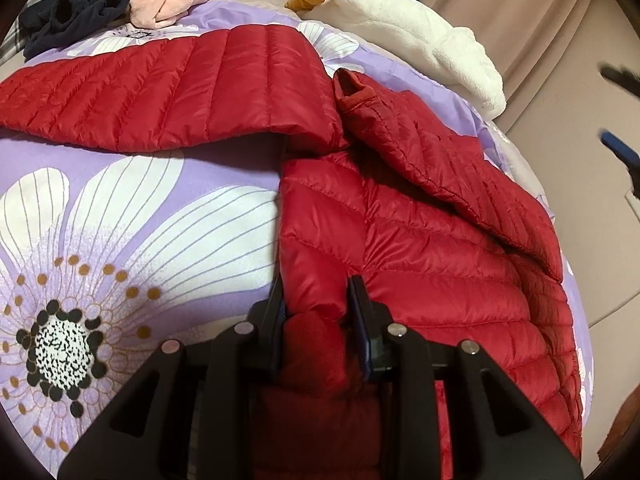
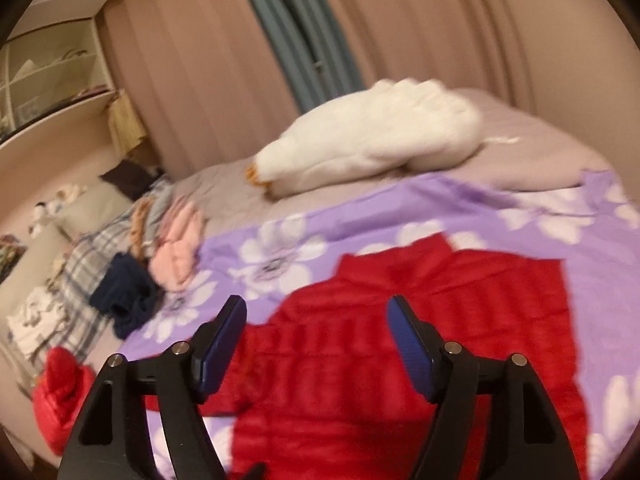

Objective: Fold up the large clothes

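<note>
1. The red quilted puffer jacket [image 1: 420,248] lies spread on the bed's purple sheet with white flowers [image 1: 132,216].
2. The left hand-held gripper [image 1: 318,316] pinches a bunched edge of the jacket (a sleeve stretches away across the sheet).
3. The right hand-held gripper [image 2: 316,344] hangs above the jacket, jaws wide and empty.

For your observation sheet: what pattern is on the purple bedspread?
Large white flowers on the purple bedspread, clearest in the left wrist view.
</note>
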`<state>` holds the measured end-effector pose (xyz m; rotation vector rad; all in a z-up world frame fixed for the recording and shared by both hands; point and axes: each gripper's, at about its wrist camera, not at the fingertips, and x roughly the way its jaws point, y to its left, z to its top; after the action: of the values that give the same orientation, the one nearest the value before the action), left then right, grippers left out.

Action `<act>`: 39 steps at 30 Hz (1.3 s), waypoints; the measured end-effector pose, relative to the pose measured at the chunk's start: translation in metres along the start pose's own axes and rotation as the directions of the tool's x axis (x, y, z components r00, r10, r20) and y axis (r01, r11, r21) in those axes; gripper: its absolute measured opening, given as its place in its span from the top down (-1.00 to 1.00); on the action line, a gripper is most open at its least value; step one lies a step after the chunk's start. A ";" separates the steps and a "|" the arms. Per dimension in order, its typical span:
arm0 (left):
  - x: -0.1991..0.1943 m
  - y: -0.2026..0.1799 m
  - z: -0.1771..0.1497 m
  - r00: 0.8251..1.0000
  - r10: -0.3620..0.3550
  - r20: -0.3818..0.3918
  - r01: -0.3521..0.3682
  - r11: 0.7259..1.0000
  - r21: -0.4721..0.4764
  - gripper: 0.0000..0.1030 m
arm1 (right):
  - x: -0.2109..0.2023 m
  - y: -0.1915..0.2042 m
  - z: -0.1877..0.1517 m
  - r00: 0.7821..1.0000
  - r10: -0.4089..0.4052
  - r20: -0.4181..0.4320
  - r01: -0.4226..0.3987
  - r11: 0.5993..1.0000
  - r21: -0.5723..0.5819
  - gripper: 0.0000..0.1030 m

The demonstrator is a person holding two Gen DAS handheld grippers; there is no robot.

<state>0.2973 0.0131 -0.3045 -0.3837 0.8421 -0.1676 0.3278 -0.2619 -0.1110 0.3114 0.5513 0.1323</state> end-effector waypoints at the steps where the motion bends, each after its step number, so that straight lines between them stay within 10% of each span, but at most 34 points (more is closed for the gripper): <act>1: 0.000 -0.002 0.000 1.000 0.010 -0.002 -0.010 1.000 0.005 0.41 | -0.005 -0.006 -0.001 1.000 -0.025 0.006 0.025 1.000 -0.001 -0.41; 7: -0.033 -0.020 0.017 0.982 0.175 0.076 -0.179 0.983 0.043 0.40 | -0.021 -0.049 -0.007 0.991 -0.130 -0.008 0.130 0.992 -0.002 -0.41; 11: -0.072 -0.027 0.051 0.970 0.151 0.193 -0.156 0.988 0.010 0.50 | -0.024 -0.084 -0.006 0.979 -0.202 -0.014 0.203 0.979 0.034 -0.37; 15: -0.069 -0.058 0.090 0.930 0.220 0.295 -0.253 0.964 0.079 0.50 | -0.018 -0.100 -0.009 0.974 -0.226 -0.016 0.226 0.973 0.051 0.36; 18: -0.035 -0.068 0.107 0.946 0.189 0.265 -0.212 0.975 0.061 0.50 | 0.002 -0.105 -0.017 0.950 -0.308 -0.049 0.308 0.951 0.003 0.78; 26: 0.103 -0.064 0.084 0.960 0.270 0.070 -0.276 0.956 0.101 0.49 | 0.082 -0.163 -0.074 0.910 -0.359 -0.205 0.373 0.927 0.034 0.82; 31: 0.100 -0.056 0.092 0.967 0.239 0.087 -0.244 0.968 0.060 0.47 | 0.088 -0.187 -0.089 0.945 -0.277 -0.175 0.305 0.939 0.161 1.00; 39: 0.101 -0.061 0.088 0.962 0.257 0.091 -0.264 0.962 0.073 0.47 | 0.091 -0.182 -0.089 0.936 -0.305 -0.177 0.329 0.935 0.130 1.00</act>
<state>0.4305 -0.0491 -0.2976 -0.1955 0.7954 0.0567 0.3642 -0.3920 -0.2871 0.3639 0.7612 -0.2049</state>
